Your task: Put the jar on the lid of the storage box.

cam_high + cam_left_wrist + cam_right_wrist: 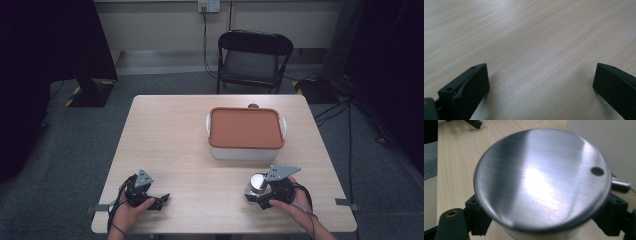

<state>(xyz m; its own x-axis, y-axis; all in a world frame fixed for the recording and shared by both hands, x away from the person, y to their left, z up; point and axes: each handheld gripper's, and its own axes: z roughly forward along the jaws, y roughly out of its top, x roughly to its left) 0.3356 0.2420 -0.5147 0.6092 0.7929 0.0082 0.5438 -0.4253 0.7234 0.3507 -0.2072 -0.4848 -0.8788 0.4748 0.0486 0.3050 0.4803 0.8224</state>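
A glass jar with a brushed metal lid [256, 184] stands on the wooden table [175, 145] near its front right. My right gripper [259, 198] reaches it from the front, held in a hand. In the right gripper view the round lid [541, 180] is close up, and one black jaw sits on each side just under its rim, closed against the jar; the pads' contact is hidden by the lid. My left gripper [161, 200] rests low at the front left, jaws wide apart [541, 77] over bare wood, holding nothing.
A white box with an orange lid [245, 127] and side handles stands behind the jar at mid-table; its white wall [599, 140] is close beside the jar. A black folding chair [254, 60] stands beyond the far edge.
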